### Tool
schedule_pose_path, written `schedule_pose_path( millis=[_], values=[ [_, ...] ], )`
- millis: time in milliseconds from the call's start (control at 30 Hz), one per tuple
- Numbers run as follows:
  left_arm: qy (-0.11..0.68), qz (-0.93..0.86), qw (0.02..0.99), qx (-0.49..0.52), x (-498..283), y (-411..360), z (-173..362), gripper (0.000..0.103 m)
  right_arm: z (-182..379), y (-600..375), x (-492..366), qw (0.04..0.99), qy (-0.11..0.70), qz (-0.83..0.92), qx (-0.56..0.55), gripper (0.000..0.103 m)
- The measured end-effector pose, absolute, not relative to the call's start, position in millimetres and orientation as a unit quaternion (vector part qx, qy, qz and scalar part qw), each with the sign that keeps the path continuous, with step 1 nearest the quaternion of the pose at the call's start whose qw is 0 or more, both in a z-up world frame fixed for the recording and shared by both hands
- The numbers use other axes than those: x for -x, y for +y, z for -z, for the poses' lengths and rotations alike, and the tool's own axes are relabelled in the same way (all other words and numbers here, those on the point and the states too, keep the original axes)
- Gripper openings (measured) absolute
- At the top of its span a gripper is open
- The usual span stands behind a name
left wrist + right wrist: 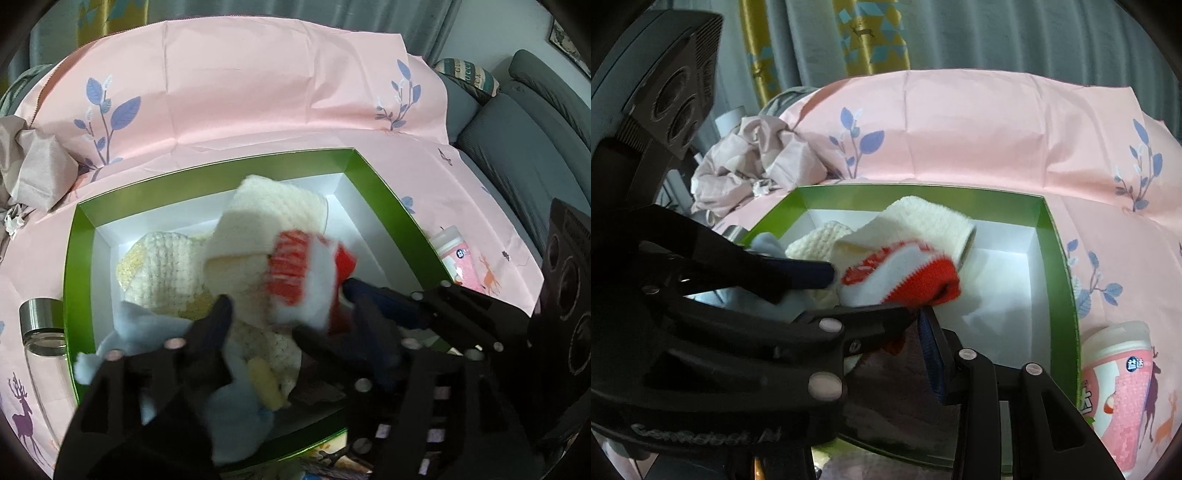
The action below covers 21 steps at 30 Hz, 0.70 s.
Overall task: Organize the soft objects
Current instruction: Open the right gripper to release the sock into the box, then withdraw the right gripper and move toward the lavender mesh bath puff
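A green box [384,192] with a white inside sits on a pink cloth; it also shows in the right wrist view [1058,236]. In it lie a cream knitted piece [162,266], a light blue soft item [236,402] and a cream knitted sock [273,214]. A red and white sock [303,277] hangs over the box [905,273]. My left gripper [266,321] is open over the box, fingers astride the soft things. My right gripper [875,291] holds the red and white sock between its fingers; it shows in the left wrist view [369,295].
A glass jar with a metal lid [40,328] lies left of the box. A pink cup [1119,384] stands right of the box. Crumpled beige fabric [753,155] lies at the back left. A grey sofa [524,147] is to the right.
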State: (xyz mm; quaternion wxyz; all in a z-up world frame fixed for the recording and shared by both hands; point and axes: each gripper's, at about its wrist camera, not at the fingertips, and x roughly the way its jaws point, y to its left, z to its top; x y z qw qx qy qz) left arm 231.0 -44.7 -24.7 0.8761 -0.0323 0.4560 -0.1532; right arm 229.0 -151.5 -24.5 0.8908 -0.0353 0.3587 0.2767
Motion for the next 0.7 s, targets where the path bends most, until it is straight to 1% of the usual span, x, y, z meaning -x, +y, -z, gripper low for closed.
schedule_pose_path(
  millis=[33, 100, 167, 233, 267, 333, 367, 400, 467, 700],
  values=[
    [0.455, 0.151, 0.877, 0.031, -230, -44, 24, 0.078, 24, -153, -229, 0.892, 0.359, -0.274, 0.034, 0.044],
    [0.454, 0.148, 0.878, 0.029, -229, -44, 23, 0.083, 23, -156, -228, 0.893, 0.359, -0.269, 0.03, 0.051],
    [0.452, 0.145, 0.88, 0.026, -226, -43, 20, 0.087, 21, -159, -227, 0.895, 0.36, -0.262, 0.029, 0.055],
    [0.449, 0.142, 0.882, 0.024, -224, -43, 17, 0.092, 20, -161, -225, 0.897, 0.359, -0.255, 0.031, 0.056],
    [0.448, 0.139, 0.883, 0.022, -222, -43, 15, 0.097, 19, -163, -224, 0.898, 0.358, -0.252, 0.032, 0.056],
    [0.444, 0.134, 0.886, 0.019, -218, -43, 11, 0.098, 16, -166, -220, 0.901, 0.355, -0.246, 0.034, 0.059],
    [0.442, 0.133, 0.887, 0.019, -215, -42, 9, 0.099, 14, -167, -220, 0.902, 0.354, -0.244, 0.034, 0.063],
    [0.441, 0.132, 0.887, 0.02, -213, -41, 7, 0.102, 12, -171, -216, 0.904, 0.353, -0.238, 0.032, 0.067],
    [0.439, 0.134, 0.888, 0.026, -207, -39, 3, 0.102, 10, -178, -211, 0.907, 0.352, -0.231, 0.025, 0.07],
    [0.428, 0.13, 0.894, 0.033, -173, -29, -10, 0.102, 4, -197, -182, 0.907, 0.357, -0.223, 0.003, 0.076]
  ],
)
